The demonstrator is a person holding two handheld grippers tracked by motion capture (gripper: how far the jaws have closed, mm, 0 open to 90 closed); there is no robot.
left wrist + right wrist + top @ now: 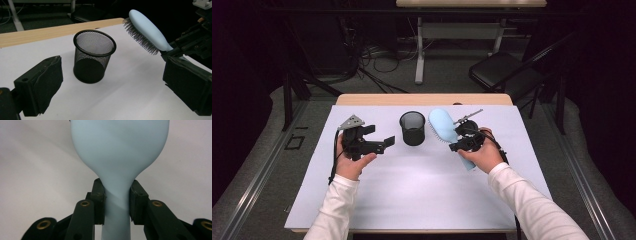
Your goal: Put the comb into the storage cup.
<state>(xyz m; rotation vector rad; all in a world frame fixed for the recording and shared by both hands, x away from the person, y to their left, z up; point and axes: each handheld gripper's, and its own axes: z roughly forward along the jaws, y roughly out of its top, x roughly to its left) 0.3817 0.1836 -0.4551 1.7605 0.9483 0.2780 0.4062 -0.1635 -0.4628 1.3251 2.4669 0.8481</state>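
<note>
Both hands come in from the bottom of the high view, each with its tongs over the white-covered tabletop [412,190]. Right tongs [460,145] are clenched on the neck of a pale blue brush [443,125] — the right gripper view shows the two pads pressed on either side of the narrow handle [117,205], the wide head beyond them. From the tongs the brush's long axis runs up and toward the cup [412,128], a black mesh one standing upright and open-mouthed just left of the head; brush and cup are close but apart, bristles [141,38] turned toward the cup side and down. Left tongs [382,142] hang released, jaws wide, on the cup's other side and touching nothing. By my reading the right hand is the one to act: the cup lies to its left, so the brush must swing over the rim and tip handle-down or head-down to drop in.
</note>
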